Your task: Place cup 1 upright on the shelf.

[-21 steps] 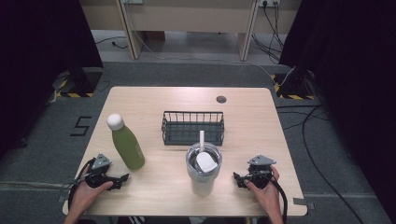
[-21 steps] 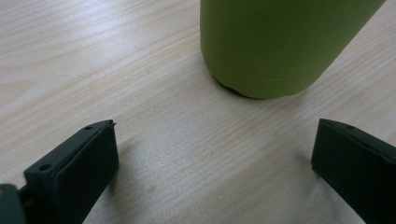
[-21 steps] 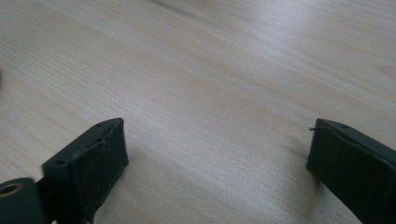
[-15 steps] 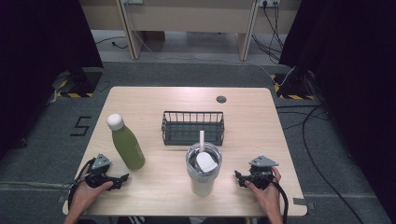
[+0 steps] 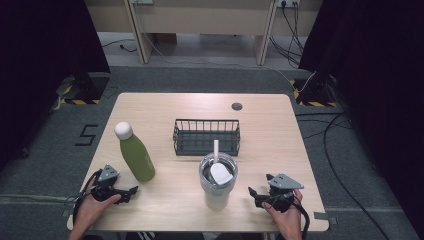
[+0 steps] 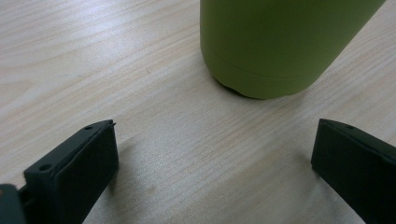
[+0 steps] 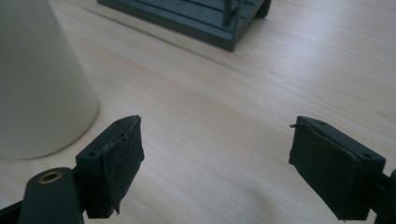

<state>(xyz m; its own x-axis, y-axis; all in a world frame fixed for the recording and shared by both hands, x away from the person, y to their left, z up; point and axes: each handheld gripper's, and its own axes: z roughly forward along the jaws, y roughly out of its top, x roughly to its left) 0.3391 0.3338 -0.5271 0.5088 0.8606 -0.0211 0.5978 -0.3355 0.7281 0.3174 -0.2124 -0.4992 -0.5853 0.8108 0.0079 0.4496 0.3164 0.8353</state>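
Nothing is gripped yet, so the work seems to be at its start. The left gripper [image 5: 131, 190] rests on the counter [image 5: 280, 135], jaws wide apart and empty, pointing at the bottle [image 5: 136, 154] just beside it. The right gripper [image 5: 252, 192] also rests there with jaws spread and empty, near the tumbler [image 5: 217, 182]. Behind both stands the empty basket [image 5: 206, 136], likely the goal. Nothing blocks either reach.

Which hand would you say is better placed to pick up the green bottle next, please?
Left, I think. The left tool lies beside the green bottle, its jaws open towards the bottle's base with nothing between. The right tool sits beyond the tumbler, which blocks its way.
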